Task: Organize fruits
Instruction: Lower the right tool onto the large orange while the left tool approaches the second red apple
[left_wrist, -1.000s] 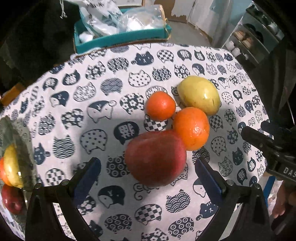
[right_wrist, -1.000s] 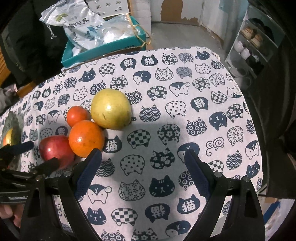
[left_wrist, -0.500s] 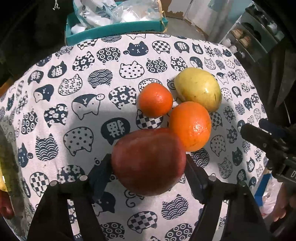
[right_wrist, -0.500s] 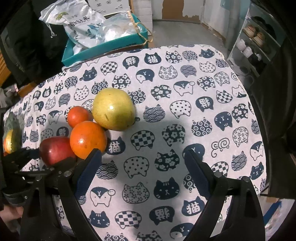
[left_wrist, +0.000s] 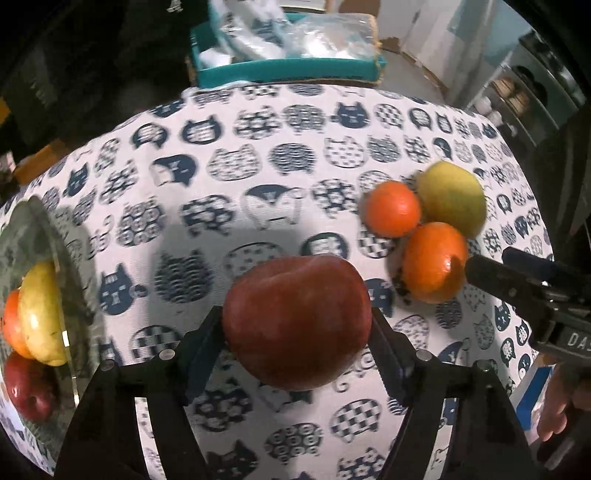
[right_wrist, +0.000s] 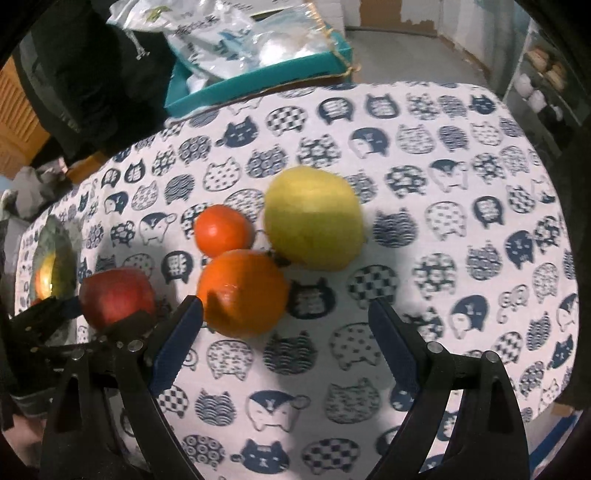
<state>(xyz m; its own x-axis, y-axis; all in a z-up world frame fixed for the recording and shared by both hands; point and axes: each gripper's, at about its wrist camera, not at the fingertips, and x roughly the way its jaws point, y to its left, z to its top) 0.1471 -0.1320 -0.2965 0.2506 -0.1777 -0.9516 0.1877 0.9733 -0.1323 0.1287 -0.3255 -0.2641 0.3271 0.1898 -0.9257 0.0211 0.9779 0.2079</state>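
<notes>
My left gripper (left_wrist: 297, 328) is shut on a red apple (left_wrist: 297, 321) and holds it above the cat-print cloth; the apple also shows in the right wrist view (right_wrist: 116, 297). A large orange (left_wrist: 434, 262), a small orange (left_wrist: 392, 208) and a yellow-green pear (left_wrist: 452, 197) lie together on the cloth to the right. In the right wrist view my right gripper (right_wrist: 286, 332) is open and empty, just in front of the large orange (right_wrist: 243, 293), with the small orange (right_wrist: 223, 230) and pear (right_wrist: 314, 218) behind it.
A glass bowl (left_wrist: 48, 236) at the left edge holds a pear, an orange and a red apple. A teal box (left_wrist: 288, 68) with plastic bags stands beyond the table's far edge. Shelves stand at the far right. The right gripper's finger (left_wrist: 517, 284) reaches in from the right.
My left gripper closed on the red apple, lifted it and carried it left, away from the other fruit. The bowl came into view. My right gripper moved closer to the large orange.
</notes>
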